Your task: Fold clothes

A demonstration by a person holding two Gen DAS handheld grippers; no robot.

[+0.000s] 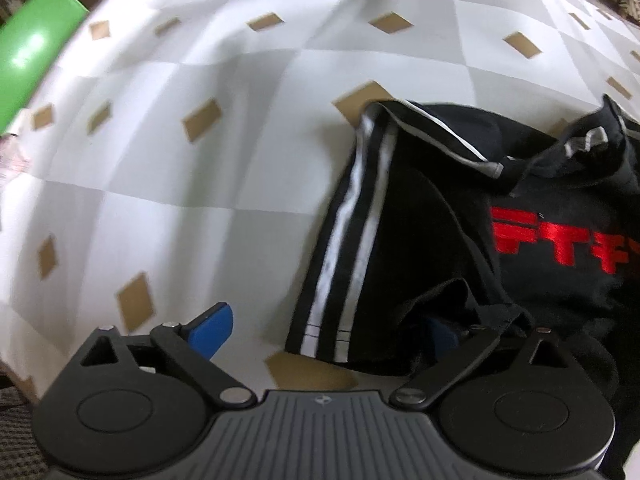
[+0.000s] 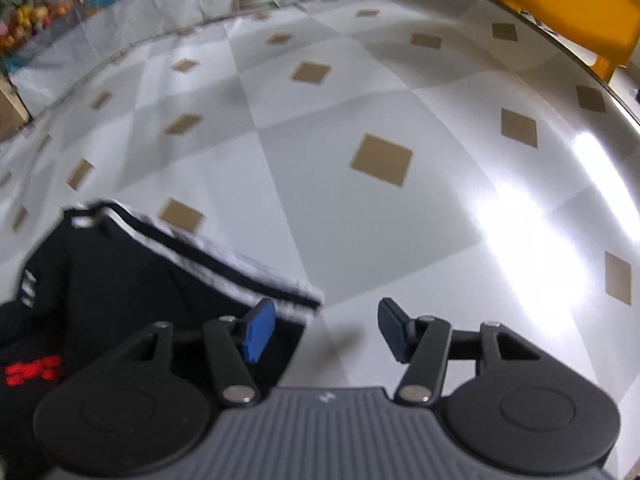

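- Checked grey-and-white cloth with small brown diamonds covers the bench [image 2: 360, 208].
- Black garment [image 1: 420, 248] with 2 white stripes and red lettering lies crumpled on the bench.
- Left gripper [image 1: 324, 332] stands wide open, holding nothing; 1 blue finger [image 1: 212, 330] sits over bare cloth, the other is half hidden under a fabric fold.
- Right gripper [image 2: 324, 330] is partly open and empty, at the garment's striped edge.
- Yellow chair [image 2: 568, 12] stands beyond the bench.
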